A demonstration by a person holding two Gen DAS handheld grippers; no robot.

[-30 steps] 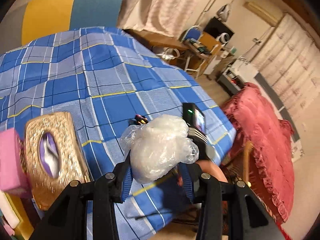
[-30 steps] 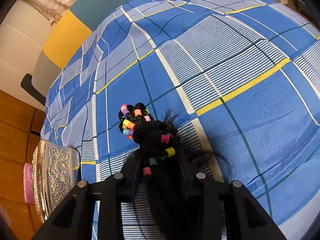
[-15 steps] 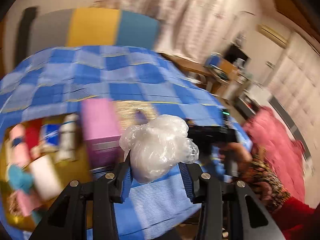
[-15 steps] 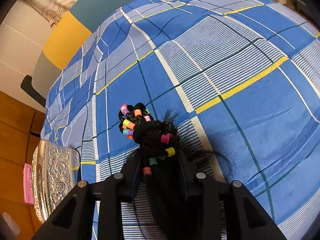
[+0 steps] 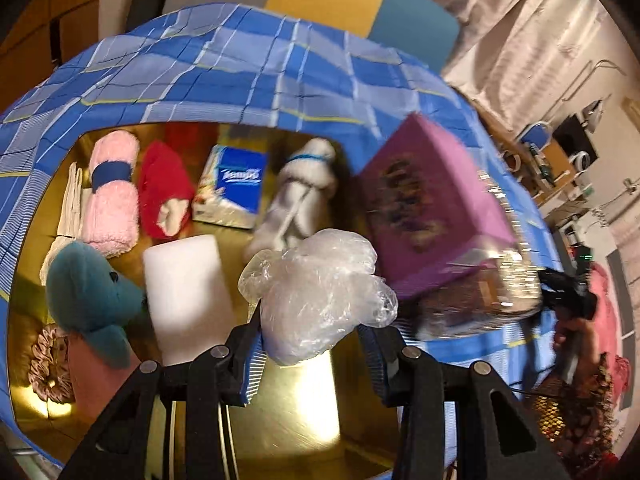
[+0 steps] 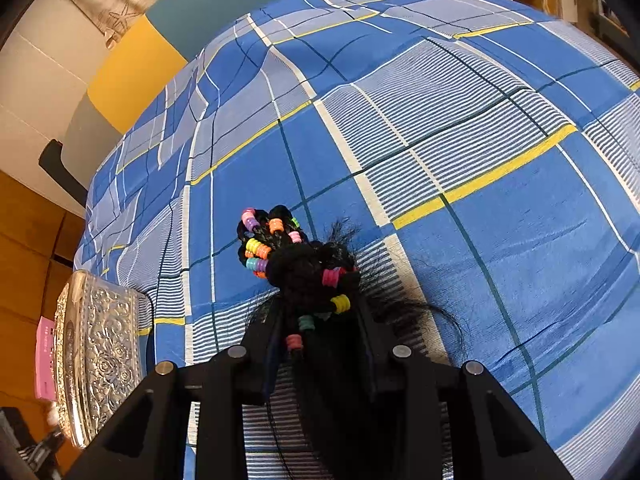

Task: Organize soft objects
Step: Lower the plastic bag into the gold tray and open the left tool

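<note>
My left gripper (image 5: pixel 316 336) is shut on a crumpled clear plastic bag (image 5: pixel 320 276) and holds it above a gold tray (image 5: pixel 280 408). The tray holds soft things: a pink rolled towel (image 5: pixel 110 196), a red plush (image 5: pixel 164 192), a tissue pack (image 5: pixel 236 184), a white plush (image 5: pixel 300 192), a white foam block (image 5: pixel 186 280), a teal plush (image 5: pixel 88 300) and a scrunchie (image 5: pixel 48 364). My right gripper (image 6: pixel 320 328) is shut on a black braided hairpiece with coloured beads (image 6: pixel 296 264), low over the blue checked cloth (image 6: pixel 460 152).
A purple box (image 5: pixel 432 204) stands at the tray's right edge, with an ornate gold tissue box (image 5: pixel 500 288) beside it, blurred. That tissue box (image 6: pixel 96 356) lies left of my right gripper. A yellow and blue headboard (image 5: pixel 352 4) is behind the bed.
My left gripper has swung left with the plastic bag, from over the blue cloth to over the gold tray. My right gripper has stayed put with the hairpiece.
</note>
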